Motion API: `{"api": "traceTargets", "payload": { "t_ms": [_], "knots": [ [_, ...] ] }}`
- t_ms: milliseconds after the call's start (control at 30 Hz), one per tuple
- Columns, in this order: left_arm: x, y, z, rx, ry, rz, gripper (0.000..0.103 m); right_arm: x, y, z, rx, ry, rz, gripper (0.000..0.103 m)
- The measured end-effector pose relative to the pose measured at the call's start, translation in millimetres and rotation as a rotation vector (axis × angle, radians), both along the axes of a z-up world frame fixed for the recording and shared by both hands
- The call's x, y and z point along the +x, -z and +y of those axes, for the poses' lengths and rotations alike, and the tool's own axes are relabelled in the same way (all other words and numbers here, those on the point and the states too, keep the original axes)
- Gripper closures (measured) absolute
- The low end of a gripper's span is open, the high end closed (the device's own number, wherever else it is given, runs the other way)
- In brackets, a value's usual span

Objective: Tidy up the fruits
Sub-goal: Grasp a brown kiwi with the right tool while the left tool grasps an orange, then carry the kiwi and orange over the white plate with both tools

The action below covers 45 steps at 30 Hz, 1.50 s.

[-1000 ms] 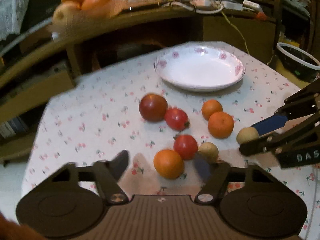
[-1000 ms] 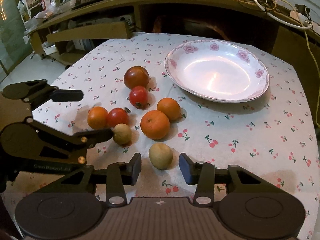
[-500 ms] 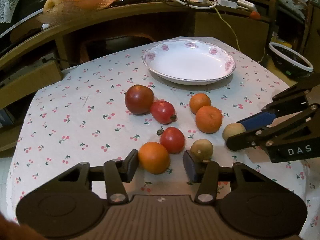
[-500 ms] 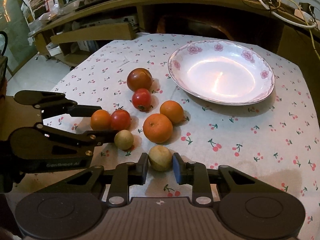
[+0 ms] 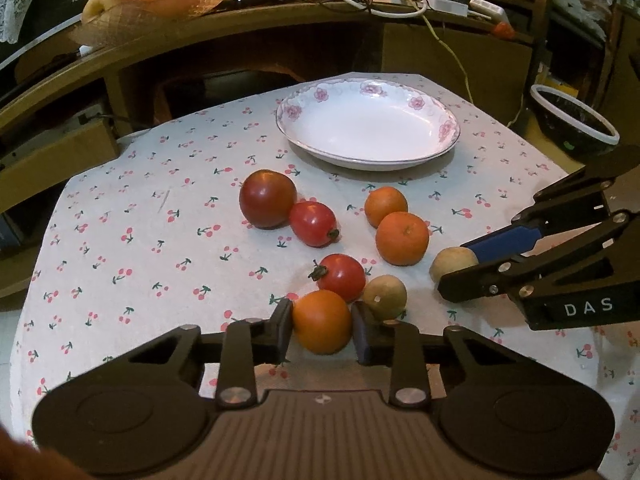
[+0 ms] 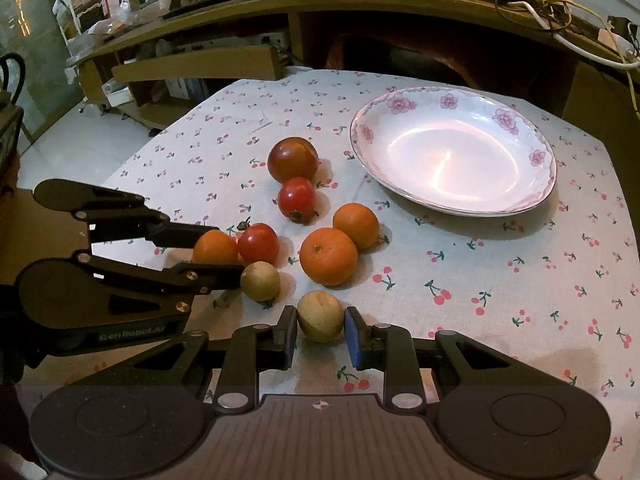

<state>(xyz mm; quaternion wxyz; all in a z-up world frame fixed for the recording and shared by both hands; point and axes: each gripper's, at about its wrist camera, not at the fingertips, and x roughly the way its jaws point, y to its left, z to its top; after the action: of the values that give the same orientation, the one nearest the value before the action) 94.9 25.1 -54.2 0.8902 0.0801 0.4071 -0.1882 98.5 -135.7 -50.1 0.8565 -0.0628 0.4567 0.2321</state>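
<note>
The left tongs [image 5: 322, 330] pinch an orange fruit [image 5: 322, 322] at the near edge of the desk [image 5: 120, 240], beside a red tomato [image 5: 342, 277]. The right tongs [image 6: 320, 334] clasp a tan fruit [image 6: 320, 316] that rests on the cloth. The remaining fruits cluster just beyond, and the flowered plate [image 6: 536, 200] sits farther back.

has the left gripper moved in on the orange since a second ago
Yes. The left gripper has advanced toward the plate and its fingers, wide apart before, now sit closed against the nearest orange.
</note>
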Motion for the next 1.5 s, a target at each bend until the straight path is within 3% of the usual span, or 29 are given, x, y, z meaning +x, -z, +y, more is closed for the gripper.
{"api": "traceTargets", "payload": {
  "t_ms": [600,800,1200,1500],
  "knots": [
    [-5,0,1,-0.015,-0.024,0.03,0.067,-3,-6,-3,0.012,0.021,0.002,0.076],
    [-3,-15,-4,-0.044,-0.022,-0.01,0.067,-1,-13,-8,0.029,0.035,-0.018,0.076],
    [35,-37,-36,-0.055,-0.005,-0.072,0.068,18,-32,-16,0.052,0.083,-0.09,0.076],
    [76,-38,-53,-0.059,-0.008,-0.065,0.068,51,-38,-33,0.049,0.158,-0.123,0.076]
  ]
}}
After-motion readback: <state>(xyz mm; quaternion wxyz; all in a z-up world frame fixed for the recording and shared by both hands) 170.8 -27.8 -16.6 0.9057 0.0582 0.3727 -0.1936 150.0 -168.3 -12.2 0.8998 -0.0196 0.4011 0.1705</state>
